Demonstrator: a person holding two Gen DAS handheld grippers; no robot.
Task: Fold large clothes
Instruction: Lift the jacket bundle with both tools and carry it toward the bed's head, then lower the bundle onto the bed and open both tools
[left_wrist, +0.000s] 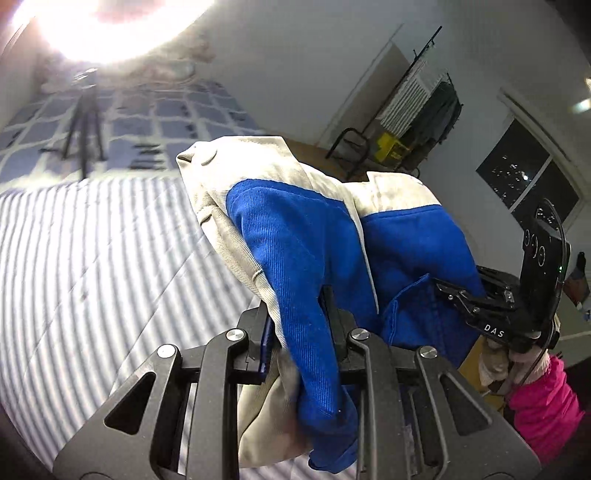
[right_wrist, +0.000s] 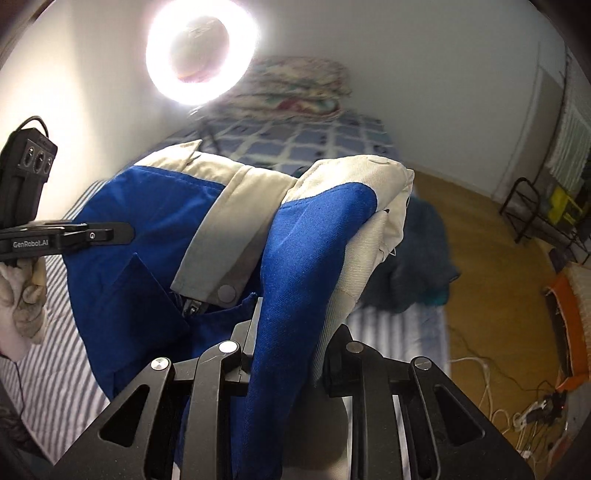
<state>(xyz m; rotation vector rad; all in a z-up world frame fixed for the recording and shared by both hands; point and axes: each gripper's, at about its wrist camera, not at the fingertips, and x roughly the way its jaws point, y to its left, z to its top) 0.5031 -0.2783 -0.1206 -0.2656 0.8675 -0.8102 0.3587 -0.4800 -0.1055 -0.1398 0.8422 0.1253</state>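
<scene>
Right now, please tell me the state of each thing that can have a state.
blue and beige jacket: lifted off the bed, bunched, held at two places.
left gripper: jaws shut on the jacket.
right gripper: jaws shut on the jacket.
ring light: switched on.

A ring light (right_wrist: 201, 55) glares white and blows out both views; room edges curve strongly, the far background slightly blurred.

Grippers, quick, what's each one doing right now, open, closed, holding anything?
Left gripper: closed on a fold of the blue and beige jacket, lifted over the striped bed.
Right gripper: closed on another fold of the same jacket.
</scene>
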